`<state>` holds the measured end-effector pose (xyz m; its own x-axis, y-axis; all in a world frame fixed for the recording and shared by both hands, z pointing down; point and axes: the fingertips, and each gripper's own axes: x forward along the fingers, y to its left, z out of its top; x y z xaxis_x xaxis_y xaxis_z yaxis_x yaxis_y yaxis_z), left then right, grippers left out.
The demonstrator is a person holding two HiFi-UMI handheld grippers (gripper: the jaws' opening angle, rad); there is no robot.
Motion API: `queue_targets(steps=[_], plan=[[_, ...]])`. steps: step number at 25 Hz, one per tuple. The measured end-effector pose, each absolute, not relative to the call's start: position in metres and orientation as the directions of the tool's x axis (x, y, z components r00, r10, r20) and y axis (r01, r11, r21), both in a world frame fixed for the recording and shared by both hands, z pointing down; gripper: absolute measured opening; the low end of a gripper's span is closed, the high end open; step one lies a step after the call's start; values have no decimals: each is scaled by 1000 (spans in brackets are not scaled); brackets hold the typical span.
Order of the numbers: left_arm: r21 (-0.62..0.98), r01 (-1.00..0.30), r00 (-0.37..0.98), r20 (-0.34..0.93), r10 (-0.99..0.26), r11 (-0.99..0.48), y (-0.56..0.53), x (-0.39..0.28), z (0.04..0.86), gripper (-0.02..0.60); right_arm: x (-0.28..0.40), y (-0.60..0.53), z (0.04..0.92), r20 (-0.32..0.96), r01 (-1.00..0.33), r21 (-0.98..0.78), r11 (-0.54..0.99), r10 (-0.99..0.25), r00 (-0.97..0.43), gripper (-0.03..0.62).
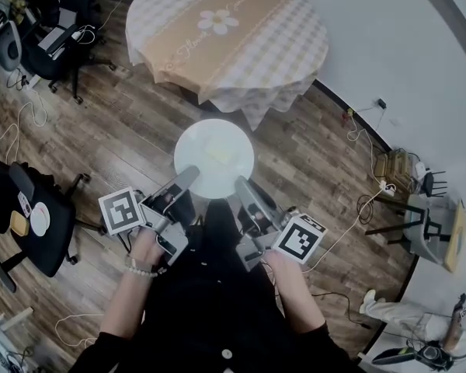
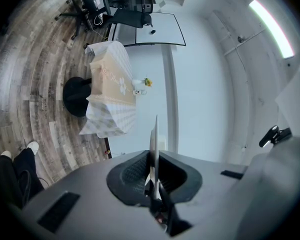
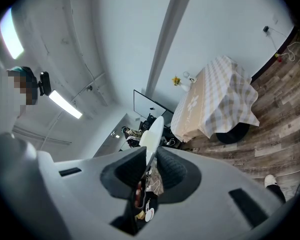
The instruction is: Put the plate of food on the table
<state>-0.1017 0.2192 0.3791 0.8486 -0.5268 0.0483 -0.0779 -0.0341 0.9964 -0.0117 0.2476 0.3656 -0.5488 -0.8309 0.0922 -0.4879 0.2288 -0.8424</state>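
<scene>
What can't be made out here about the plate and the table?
- Food on the plate: head view, washed out pale; both gripper views see the plate edge-on.
- Small things at the table's far edge: cut off by the head view's top edge; tiny in gripper views.

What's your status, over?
Both shut on plate rim, left gripper and right gripper. Plate held over floor, short of table. Nothing seen in between.

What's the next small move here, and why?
Probably walk forward, carrying the plate level toward the table. The left tongs and right tongs are each clamped on its near rim. The plate hangs over the wood floor, short of the table's edge, so lowering or releasing now looks premature.
</scene>
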Motion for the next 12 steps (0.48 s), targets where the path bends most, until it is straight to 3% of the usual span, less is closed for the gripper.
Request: queue_targets(steps=[12], plan=[[995, -97, 836, 61, -546, -37, 169, -86, 381, 23, 5, 194, 371, 106, -471, -853, 224, -810, -576, 44]])
